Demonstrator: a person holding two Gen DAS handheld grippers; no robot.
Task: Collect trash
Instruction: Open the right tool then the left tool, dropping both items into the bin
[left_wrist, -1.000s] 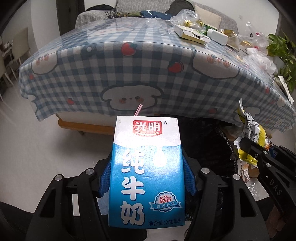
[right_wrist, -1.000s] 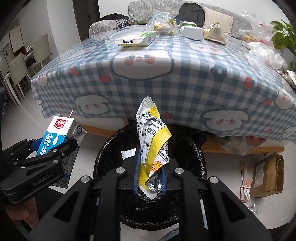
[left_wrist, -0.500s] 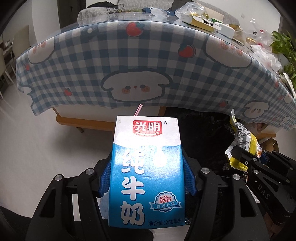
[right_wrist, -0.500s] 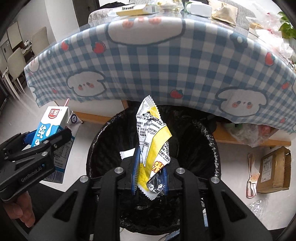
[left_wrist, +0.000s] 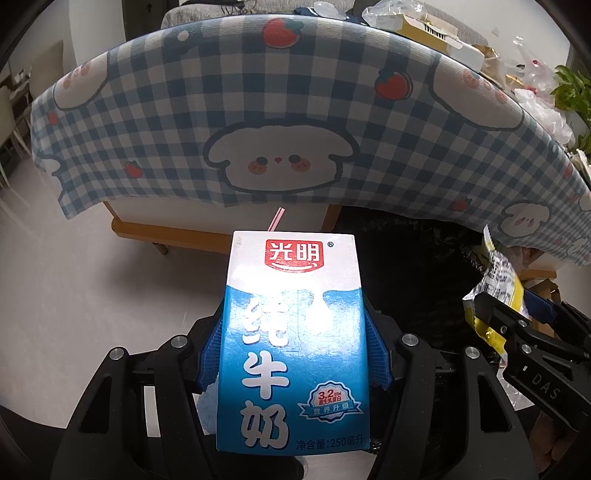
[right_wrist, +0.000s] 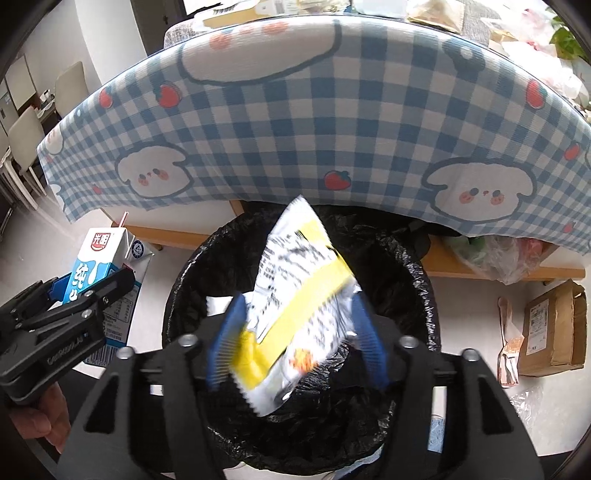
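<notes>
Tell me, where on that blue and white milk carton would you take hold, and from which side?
Grip the milk carton across its two narrow side walls, around mid-height, coming in from below its base as the left gripper does now. Those walls are flat and parallel, so the blue pads sit flush. Keep clear of the top, where the straw sticks out.

- The right gripper (right_wrist: 295, 332) has its jaws opening; the yellow-and-white snack wrapper (right_wrist: 295, 295) sits blurred between the blue pads, above the black-lined trash bin (right_wrist: 424, 295).
- At left, the left gripper (right_wrist: 88, 291) clamps a milk carton (right_wrist: 92, 266) (straw upright).
- A cardboard box (right_wrist: 554, 328) lies on the floor at right.
</notes>
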